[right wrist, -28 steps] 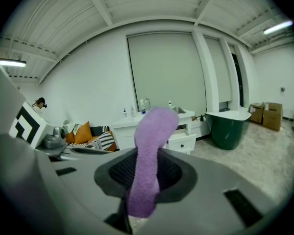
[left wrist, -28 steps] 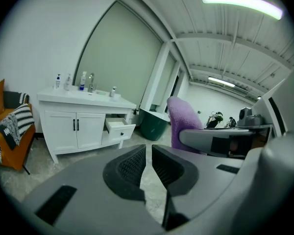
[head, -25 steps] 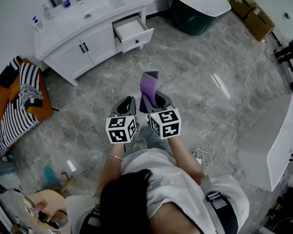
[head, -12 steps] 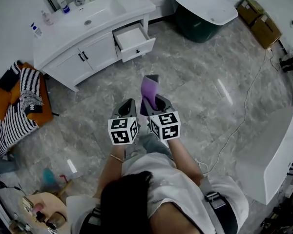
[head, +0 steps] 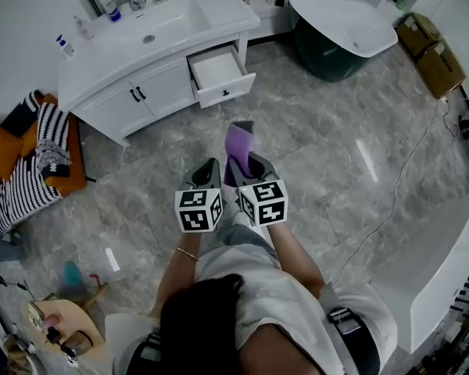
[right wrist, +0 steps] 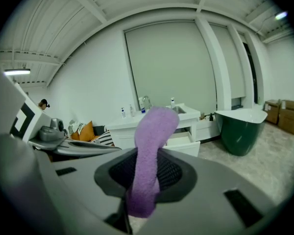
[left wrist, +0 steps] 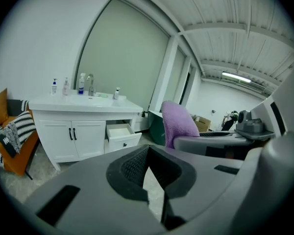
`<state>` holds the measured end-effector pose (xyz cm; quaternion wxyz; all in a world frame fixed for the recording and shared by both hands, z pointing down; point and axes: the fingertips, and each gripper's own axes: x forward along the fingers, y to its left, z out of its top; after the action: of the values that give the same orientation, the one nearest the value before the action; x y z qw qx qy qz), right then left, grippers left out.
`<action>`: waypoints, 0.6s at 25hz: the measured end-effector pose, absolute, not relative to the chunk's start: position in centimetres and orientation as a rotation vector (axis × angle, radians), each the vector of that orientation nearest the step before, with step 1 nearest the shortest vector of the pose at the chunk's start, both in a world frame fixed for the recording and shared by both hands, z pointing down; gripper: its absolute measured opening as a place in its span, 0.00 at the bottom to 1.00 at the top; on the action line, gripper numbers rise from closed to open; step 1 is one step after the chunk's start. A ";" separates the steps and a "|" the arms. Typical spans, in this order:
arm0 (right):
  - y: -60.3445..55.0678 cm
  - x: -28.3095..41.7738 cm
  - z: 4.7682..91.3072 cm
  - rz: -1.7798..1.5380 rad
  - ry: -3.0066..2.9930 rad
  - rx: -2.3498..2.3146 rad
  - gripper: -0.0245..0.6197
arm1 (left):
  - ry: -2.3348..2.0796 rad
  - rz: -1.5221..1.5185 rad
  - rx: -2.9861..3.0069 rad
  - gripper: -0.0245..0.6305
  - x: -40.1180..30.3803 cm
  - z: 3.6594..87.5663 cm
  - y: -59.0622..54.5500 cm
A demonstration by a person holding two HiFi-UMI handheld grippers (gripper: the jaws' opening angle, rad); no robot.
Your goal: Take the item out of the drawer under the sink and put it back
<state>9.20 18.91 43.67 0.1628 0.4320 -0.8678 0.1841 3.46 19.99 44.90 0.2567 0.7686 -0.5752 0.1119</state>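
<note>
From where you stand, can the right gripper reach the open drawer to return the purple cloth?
Probably not yet. The right gripper, shut on the purple cloth, is a stretch of floor away from the open drawer. Nothing stands between; step closer first.

Purple cloth (right wrist: 154, 131) — its pinched part hidden between the right tongs (right wrist: 146, 168); counter bottles (head: 107, 0) — labels too small to read.

I see fuzzy purple terry cloth (right wrist: 150, 146) in my right gripper (head: 248, 162) of matt grey plastic, ribbed black rubbery pads (left wrist: 132, 168) on my left gripper (head: 209, 166), glossy grey marble floor (head: 320, 155) below both, smooth white lacquered vanity (head: 164, 84) ahead, shiny dark-green tub (head: 322, 55) ahead-right.
</note>
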 end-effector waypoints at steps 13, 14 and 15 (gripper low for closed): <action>15.7 11.3 44.6 0.515 -2.495 1.131 0.19 | -1.634 0.269 2.045 0.04 5.5 44.8 16.8; 15.6 11.3 44.6 0.514 -2.497 1.125 0.19 | -1.633 0.272 2.041 0.04 5.7 44.9 16.7; 15.6 11.4 44.7 0.514 -2.497 1.121 0.19 | -1.631 0.274 2.038 0.04 5.8 45.1 16.6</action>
<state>11.39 15.62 44.68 0.1773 0.3961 -0.8824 0.1816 5.78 16.63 45.06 0.2556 0.7506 -0.6009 0.1009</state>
